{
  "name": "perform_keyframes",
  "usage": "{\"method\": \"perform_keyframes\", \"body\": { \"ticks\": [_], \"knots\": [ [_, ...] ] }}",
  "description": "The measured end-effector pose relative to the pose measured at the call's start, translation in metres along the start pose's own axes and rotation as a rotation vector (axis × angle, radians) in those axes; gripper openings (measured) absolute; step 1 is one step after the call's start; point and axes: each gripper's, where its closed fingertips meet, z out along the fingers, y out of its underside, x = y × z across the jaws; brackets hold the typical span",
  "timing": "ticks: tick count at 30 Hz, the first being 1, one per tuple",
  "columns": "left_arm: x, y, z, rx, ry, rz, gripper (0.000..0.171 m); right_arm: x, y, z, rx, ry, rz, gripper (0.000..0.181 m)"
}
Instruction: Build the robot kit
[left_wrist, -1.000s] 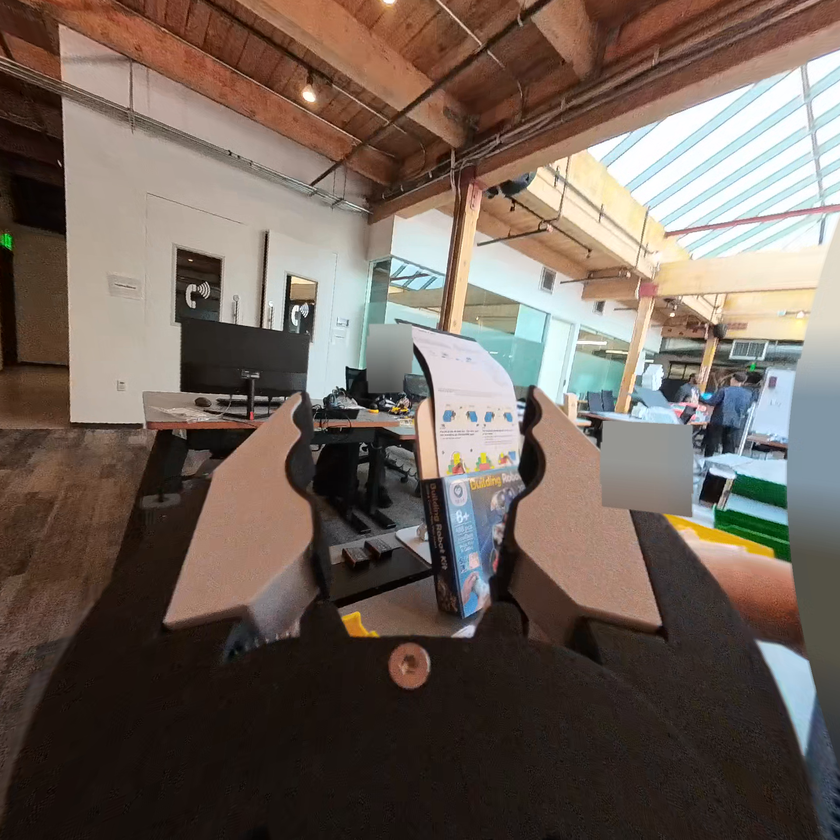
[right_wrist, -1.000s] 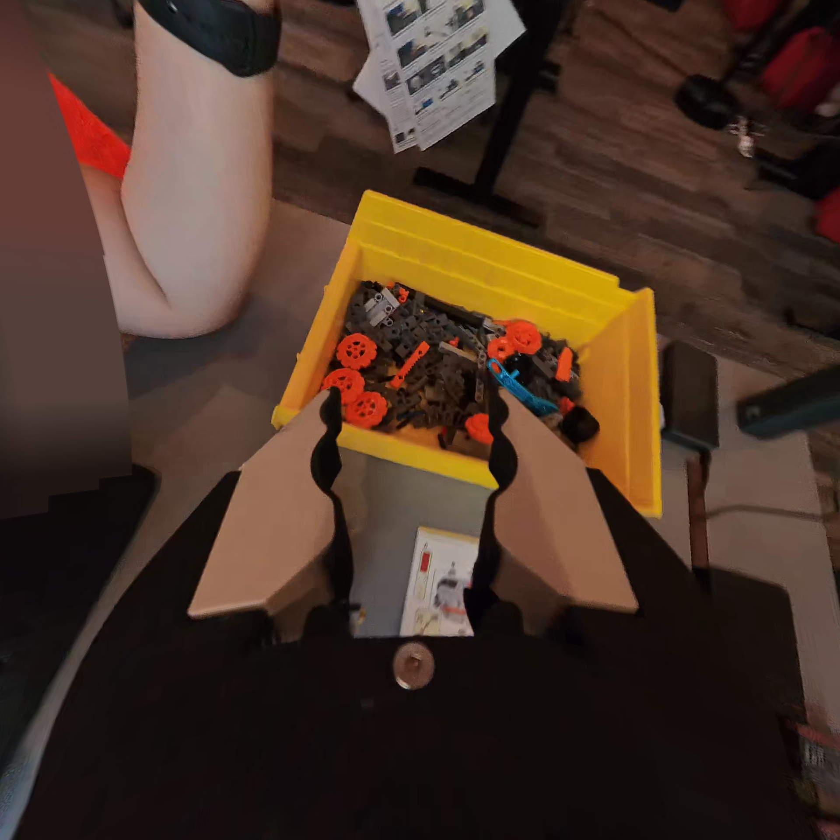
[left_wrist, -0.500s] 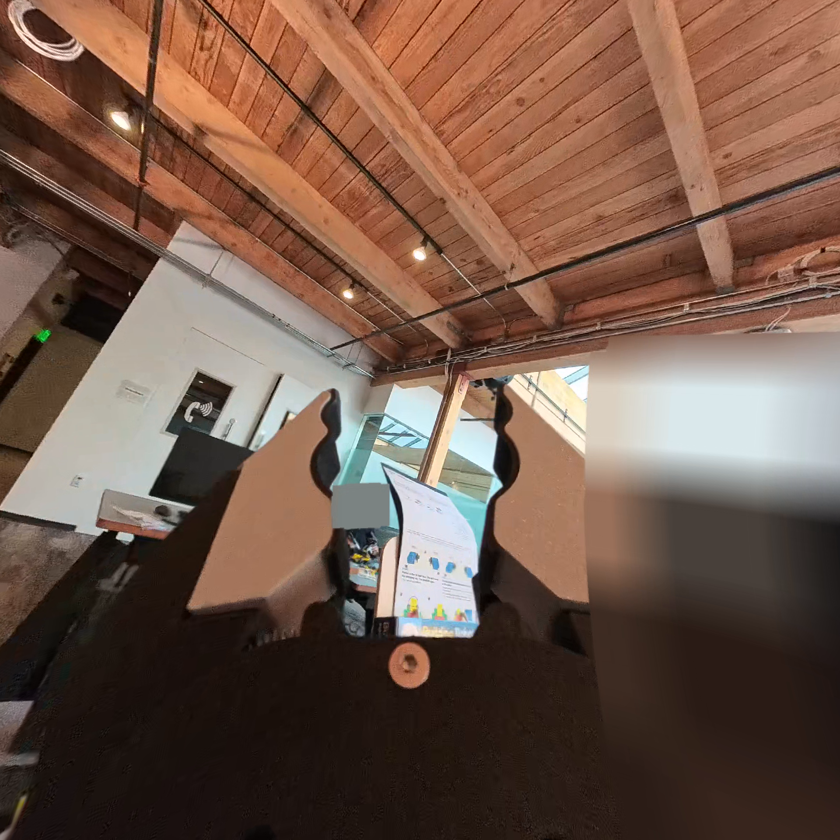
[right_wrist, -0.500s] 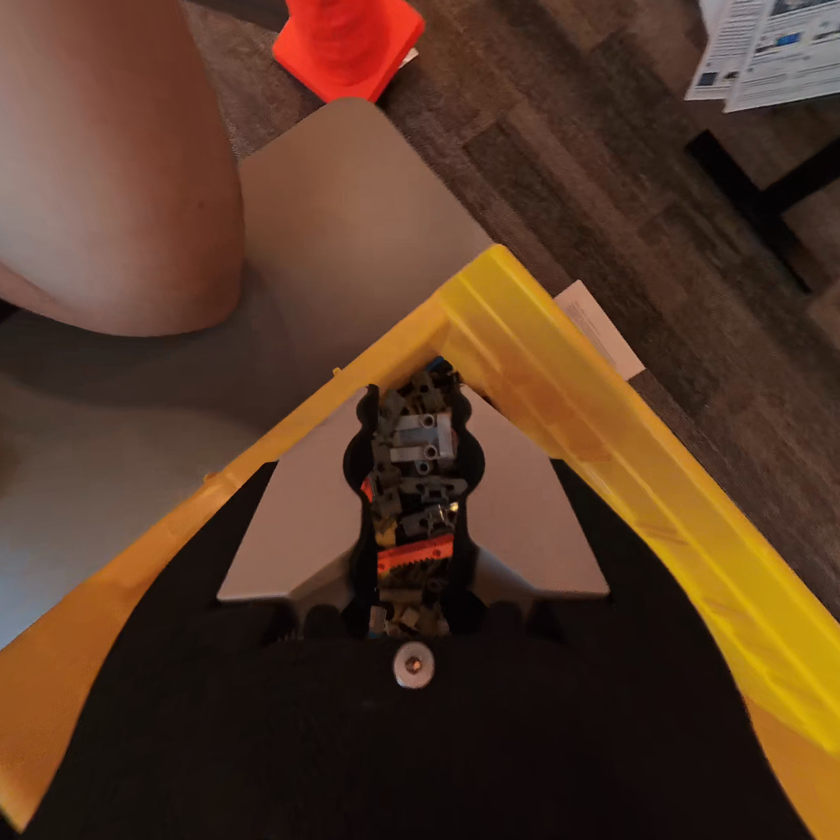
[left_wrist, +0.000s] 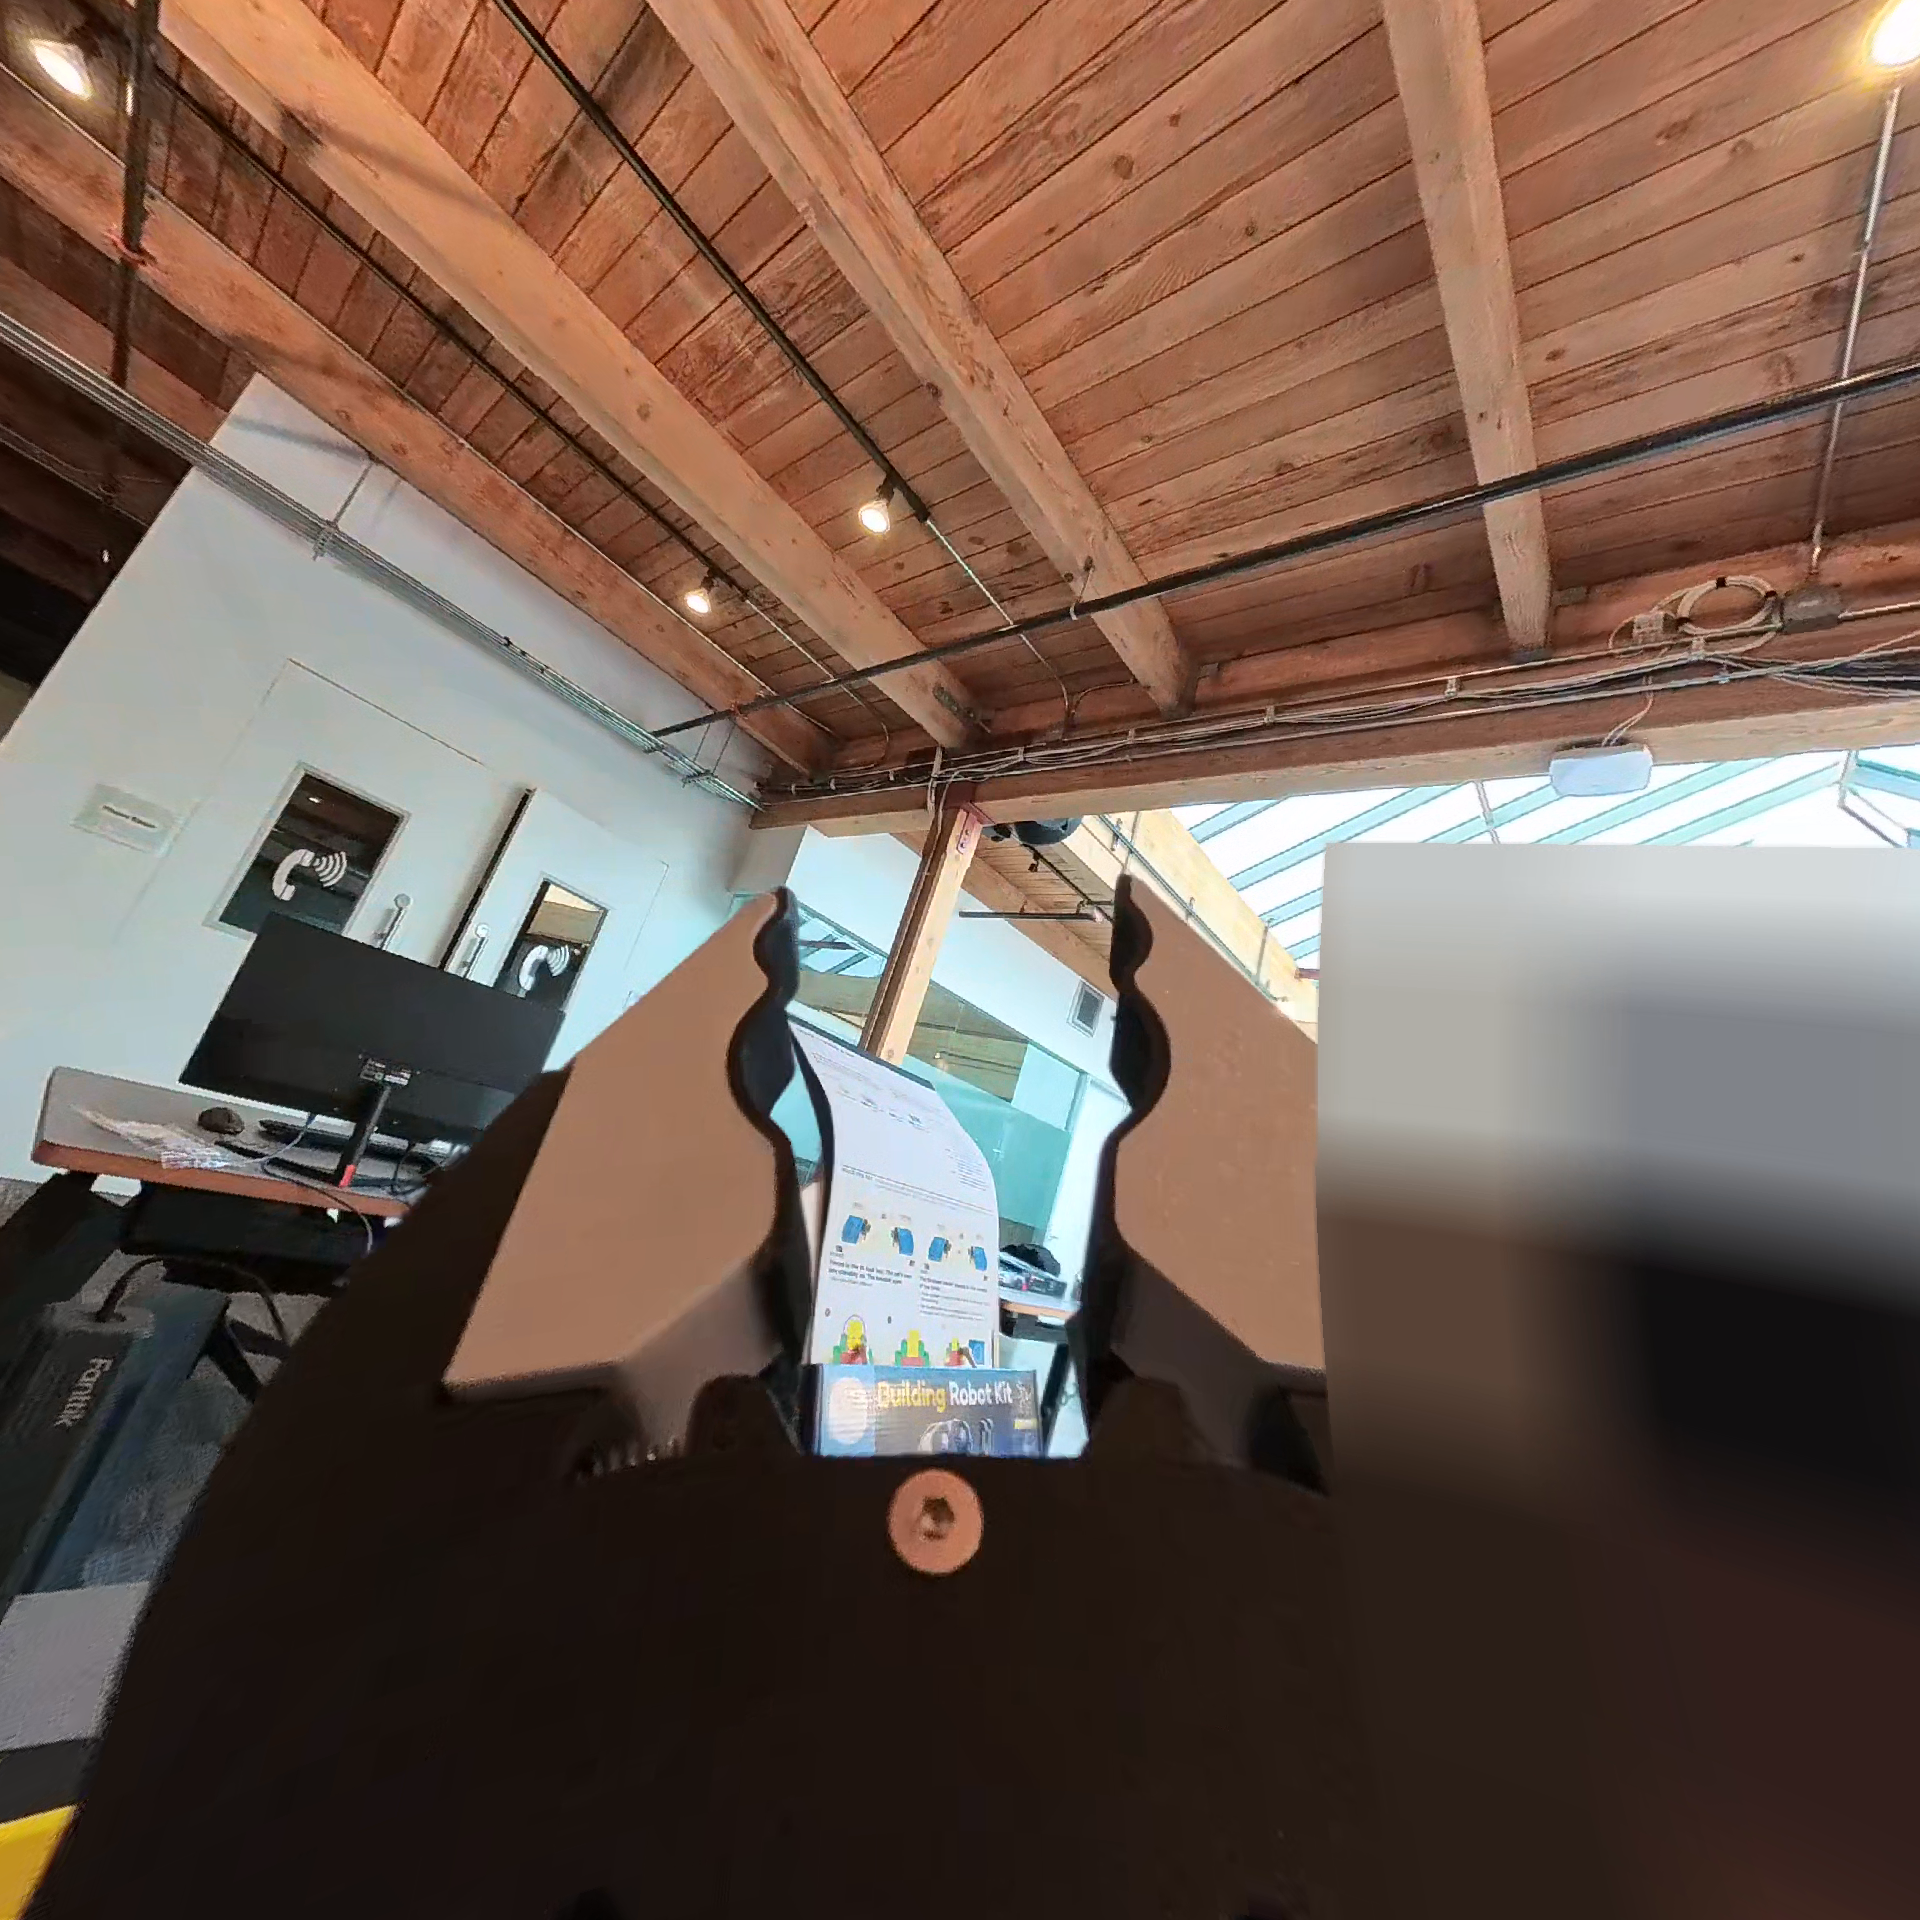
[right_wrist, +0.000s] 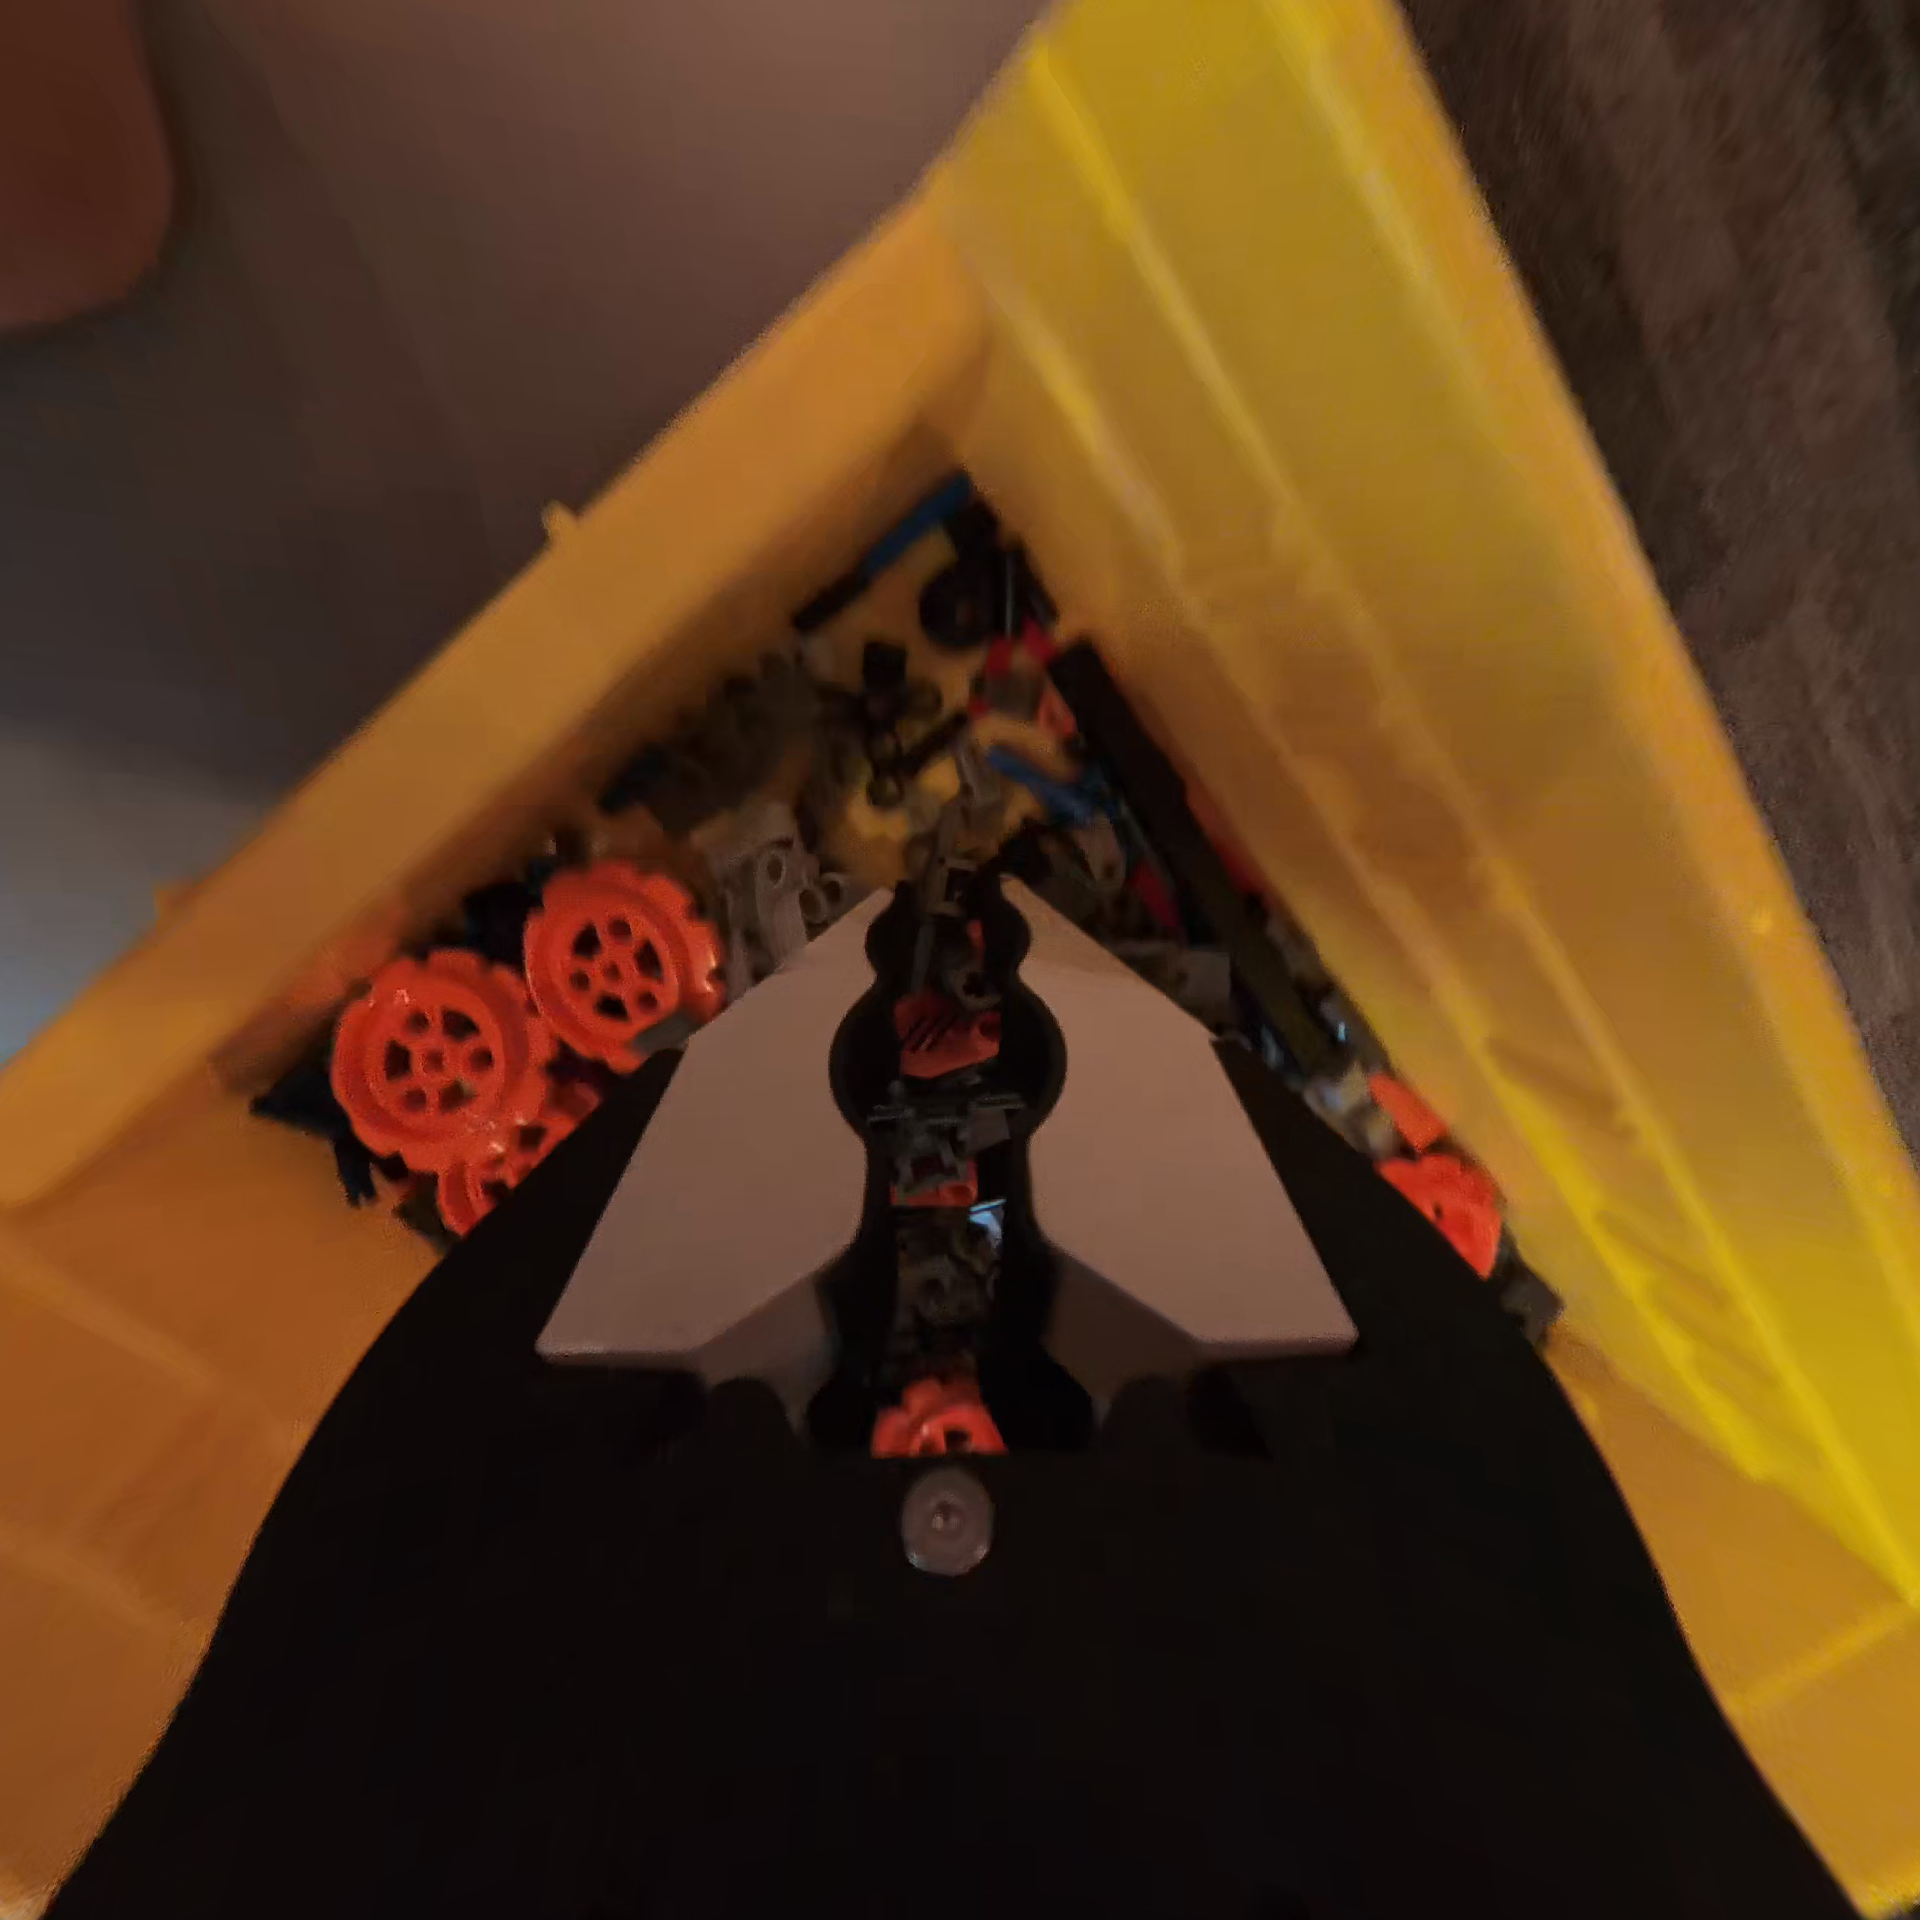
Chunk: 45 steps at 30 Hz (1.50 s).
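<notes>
Right hand-held gripper (right_wrist: 948, 914) has dropped deeper into the yellow bin (right_wrist: 1299, 540) — fingers nearly together over dark and orange parts, grasp not discernible. Orange wheels (right_wrist: 520, 1018) lie left of it. Left hand-held gripper (left_wrist: 948, 935) tilted ceilingward, fingers apart, empty — kit box (left_wrist: 930, 1408) beyond.

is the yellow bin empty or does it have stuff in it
Not empty. The yellow bin holds a pile of small building parts, mostly dark, with orange wheels among them. How deep the pile goes cannot be told.
</notes>
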Motion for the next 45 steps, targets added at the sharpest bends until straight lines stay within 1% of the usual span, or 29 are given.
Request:
{"method": "perform_keyframes", "body": {
  "ticks": [2, 5, 7, 8, 9, 10, 11, 13, 14, 15, 17, 19, 20, 25, 26, 28, 29, 31, 33, 37, 38, 39, 41, 43, 44, 45],
  "knots": [
    [-0.003, -0.004, -0.003, 0.008, -0.025, 0.02, 0.06, 0.001, 0.023, -0.005, -0.048, 0.014, 0.011, 0.01],
    [-0.003, -0.009, -0.007, 0.024, -0.036, 0.041, 0.06, 0.002, 0.056, -0.016, -0.113, 0.013, 0.072, 0.01],
    [-0.003, -0.012, -0.009, 0.036, -0.038, 0.04, 0.06, 0.003, 0.082, -0.023, -0.207, 0.008, 0.112, 0.013],
    [-0.002, -0.012, -0.009, 0.036, -0.035, 0.038, 0.059, 0.004, 0.085, -0.026, -0.206, 0.011, 0.115, 0.016],
    [-0.002, -0.011, -0.009, 0.032, -0.032, 0.035, 0.059, 0.004, 0.08, -0.029, -0.16, 0.011, 0.119, 0.017],
    [-0.002, -0.011, -0.008, 0.029, -0.031, 0.033, 0.059, 0.003, 0.067, -0.032, -0.089, 0.003, 0.127, 0.018],
    [-0.002, -0.01, -0.008, 0.028, -0.03, 0.031, 0.059, 0.001, 0.051, -0.035, -0.01, -0.011, 0.133, 0.024],
    [-0.002, -0.009, -0.007, 0.024, -0.022, 0.024, 0.059, -0.015, 0.013, -0.038, 0.148, -0.093, 0.111, 0.044],
    [-0.001, -0.009, -0.007, 0.02, -0.018, 0.02, 0.059, -0.027, -0.002, -0.038, 0.199, -0.141, 0.077, 0.052],
    [0.0, -0.008, -0.007, 0.019, -0.014, 0.018, 0.059, -0.037, -0.011, -0.035, 0.21, -0.17, 0.027, 0.056],
    [0.001, -0.009, -0.007, 0.024, -0.007, 0.016, 0.058, -0.046, -0.014, -0.023, 0.158, -0.15, -0.096, 0.067],
    [0.001, -0.01, -0.007, 0.029, -0.009, 0.021, 0.058, -0.048, -0.017, -0.014, 0.15, -0.121, -0.17, 0.07],
    [0.001, -0.01, -0.007, 0.03, -0.009, 0.022, 0.057, -0.048, -0.022, -0.011, 0.167, -0.114, -0.184, 0.065],
    [-0.001, -0.003, -0.001, 0.015, -0.008, 0.015, 0.056, -0.036, -0.025, 0.014, 0.175, -0.083, -0.217, 0.061],
    [-0.002, 0.0, 0.001, 0.005, -0.008, 0.013, 0.056, -0.034, -0.03, 0.014, 0.21, -0.071, -0.228, 0.047],
    [-0.002, 0.005, 0.005, -0.01, -0.004, 0.006, 0.056, -0.024, -0.028, 0.016, 0.198, -0.036, -0.218, 0.034],
    [-0.002, 0.007, 0.006, -0.017, 0.0, 0.002, 0.056, -0.019, -0.025, 0.016, 0.176, -0.024, -0.21, 0.031],
    [-0.001, 0.01, 0.008, -0.028, 0.003, 0.001, 0.055, -0.008, -0.015, 0.014, 0.141, 0.007, -0.196, 0.019],
    [-0.001, 0.01, 0.008, -0.026, 0.0, 0.004, 0.055, 0.001, 0.002, 0.012, 0.095, 0.025, -0.179, 0.017],
    [-0.001, 0.004, 0.004, 0.0, -0.001, 0.007, 0.053, 0.015, 0.037, 0.004, 0.023, 0.04, -0.077, 0.015],
    [-0.001, 0.002, 0.004, 0.006, -0.002, 0.007, 0.052, 0.016, 0.044, 0.0, 0.01, 0.046, -0.057, 0.02],
    [-0.001, 0.002, 0.003, 0.009, -0.003, 0.009, 0.052, 0.015, 0.045, -0.006, 0.029, 0.038, -0.031, 0.027],
    [0.0, 0.002, 0.003, 0.008, -0.004, 0.013, 0.052, 0.0, 0.034, -0.019, 0.135, -0.033, 0.043, 0.035],
    [0.0, 0.002, 0.003, 0.006, 0.0, 0.009, 0.052, -0.031, 0.021, -0.031, 0.218, -0.187, 0.101, 0.061],
    [0.0, 0.002, 0.003, 0.007, 0.003, 0.006, 0.052, -0.045, 0.018, -0.034, 0.221, -0.246, 0.1, 0.07],
    [0.0, 0.001, 0.003, 0.009, 0.004, 0.003, 0.052, -0.056, 0.02, -0.033, 0.194, -0.265, 0.055, 0.077]
  ]
}}
